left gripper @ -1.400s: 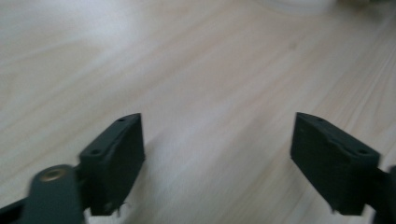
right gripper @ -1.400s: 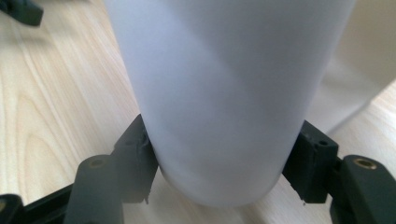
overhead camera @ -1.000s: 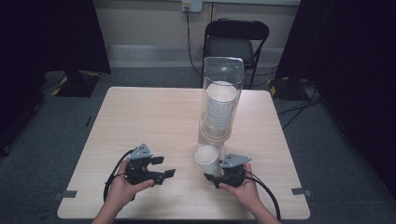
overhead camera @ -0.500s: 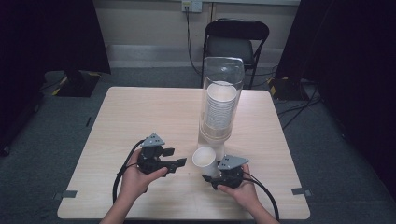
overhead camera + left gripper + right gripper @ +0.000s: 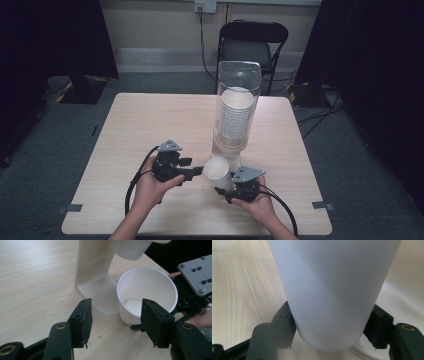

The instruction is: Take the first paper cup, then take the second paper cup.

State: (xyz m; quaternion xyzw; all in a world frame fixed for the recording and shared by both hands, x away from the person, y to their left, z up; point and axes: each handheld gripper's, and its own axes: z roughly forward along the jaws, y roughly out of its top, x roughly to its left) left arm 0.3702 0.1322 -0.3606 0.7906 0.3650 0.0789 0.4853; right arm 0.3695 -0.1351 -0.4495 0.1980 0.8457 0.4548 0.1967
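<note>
Cup held by the right gripper, left gripper closing in for a handover

The right gripper [image 5: 226, 184] pinches a white paper cup [image 5: 216, 169] near its base, one black jaw pressed against each side, so the cup sits tilted with its mouth toward 10 o'clock in the high view. The left gripper [image 5: 194, 171] stands just at the cup's 9 o'clock, its jaws spread wide and touching nothing; in the left gripper view the cup [image 5: 147, 293] lies ahead between them, at about 1 o'clock. At the cup's 12 o'clock stands the clear cup dispenser [image 5: 236, 107] with its stack of cups, on the wooden table [image 5: 125, 130]. The step in hand looks like passing the cup from one gripper to the other. The next move likely calls for the left jaws to slide around the cup's wall and squeeze gently, since thin paper dents easily, before the right lets go.
</note>
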